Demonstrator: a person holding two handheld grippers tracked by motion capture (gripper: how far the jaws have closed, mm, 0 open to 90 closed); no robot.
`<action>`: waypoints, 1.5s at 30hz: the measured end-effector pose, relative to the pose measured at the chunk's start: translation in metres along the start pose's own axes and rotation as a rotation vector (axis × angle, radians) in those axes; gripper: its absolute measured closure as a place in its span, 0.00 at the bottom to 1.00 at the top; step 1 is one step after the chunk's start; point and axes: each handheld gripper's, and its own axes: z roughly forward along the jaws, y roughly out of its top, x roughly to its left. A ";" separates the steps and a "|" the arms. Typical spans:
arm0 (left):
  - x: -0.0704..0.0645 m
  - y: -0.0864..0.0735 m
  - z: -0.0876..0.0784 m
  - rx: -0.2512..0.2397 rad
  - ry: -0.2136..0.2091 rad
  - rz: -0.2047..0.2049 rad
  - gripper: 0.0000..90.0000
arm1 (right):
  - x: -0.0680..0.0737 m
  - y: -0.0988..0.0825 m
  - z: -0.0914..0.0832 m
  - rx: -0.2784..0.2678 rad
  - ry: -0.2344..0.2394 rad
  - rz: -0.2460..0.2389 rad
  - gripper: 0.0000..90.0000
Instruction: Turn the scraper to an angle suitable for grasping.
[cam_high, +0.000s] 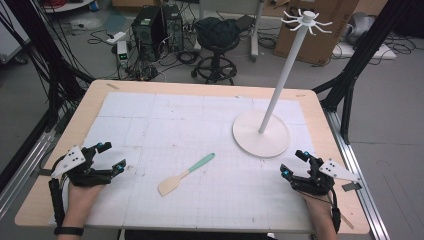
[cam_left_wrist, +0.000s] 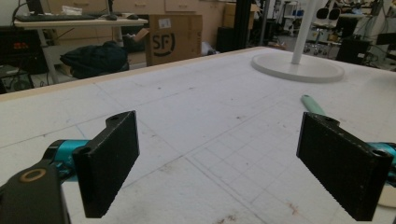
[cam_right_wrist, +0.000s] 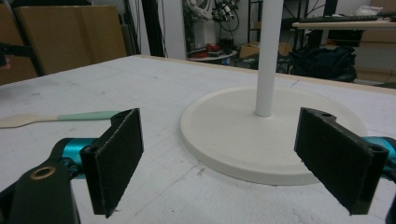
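A spatula (cam_high: 184, 175) with a wooden blade and a mint-green handle lies flat near the middle of the white gridded mat (cam_high: 200, 125). A white stand (cam_high: 261, 134) with a round base, a tall leaning pole and hooks on top rests at the mat's right. My left gripper (cam_high: 111, 156) sits at the near left, open and empty, pointing toward the spatula. My right gripper (cam_high: 294, 163) sits at the near right, open and empty, just short of the stand's base (cam_right_wrist: 261, 135). The spatula's handle (cam_left_wrist: 312, 104) shows past the left gripper's jaw; the spatula (cam_right_wrist: 56, 118) also lies off to the right gripper's left.
The wooden table (cam_high: 60, 140) carries the mat. Beyond its far edge stand a black stool (cam_high: 217, 45), computer towers (cam_high: 155, 30), a cardboard box (cam_high: 320, 30) and loose cables on the floor. Black frame posts (cam_high: 360, 55) rise at both sides.
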 end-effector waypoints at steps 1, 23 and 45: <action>0.000 0.000 0.000 0.000 0.000 0.000 0.15 | 0.000 0.000 0.000 -0.001 0.000 0.001 0.16; -0.058 0.023 0.048 0.098 -0.139 0.005 0.17 | 0.001 0.000 0.000 0.001 -0.006 0.003 0.16; -0.109 0.021 0.118 0.249 -0.183 0.045 0.17 | 0.001 0.000 0.000 0.000 -0.007 -0.002 0.16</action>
